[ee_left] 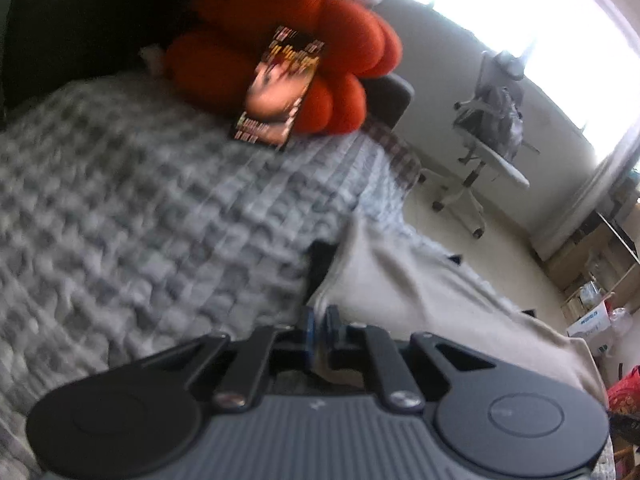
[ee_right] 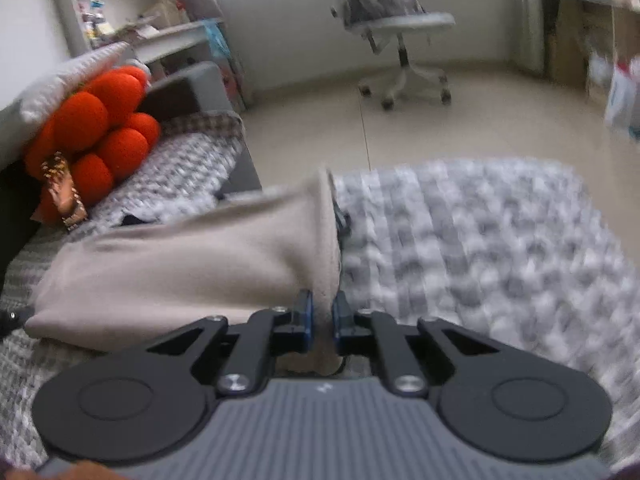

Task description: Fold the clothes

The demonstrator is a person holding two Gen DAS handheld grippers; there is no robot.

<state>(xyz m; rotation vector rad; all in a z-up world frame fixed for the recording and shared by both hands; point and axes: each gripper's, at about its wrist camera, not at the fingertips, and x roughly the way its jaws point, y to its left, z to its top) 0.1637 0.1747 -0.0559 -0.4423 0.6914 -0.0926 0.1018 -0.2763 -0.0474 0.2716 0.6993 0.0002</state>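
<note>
Both jaws clenched on the beige garment (ee_right: 192, 256) over the grey knitted blanket (ee_right: 480, 248)

Left wrist view: mounted just behind the left claw (ee_left: 320, 320), close above the bed (ee_left: 120, 200), aimed forward and down, frame rolled sideways. Right wrist view: just behind the right claw (ee_right: 323, 312), same closeness, aimed forward and down toward the floor (ee_right: 460, 128). Shared ahead of both claws: beige garment (ee_left: 420, 292) (ee_right: 200, 256), orange cushion (ee_left: 340, 60) (ee_right: 104, 132), white office chair (ee_left: 488, 136) (ee_right: 396, 36).
</note>
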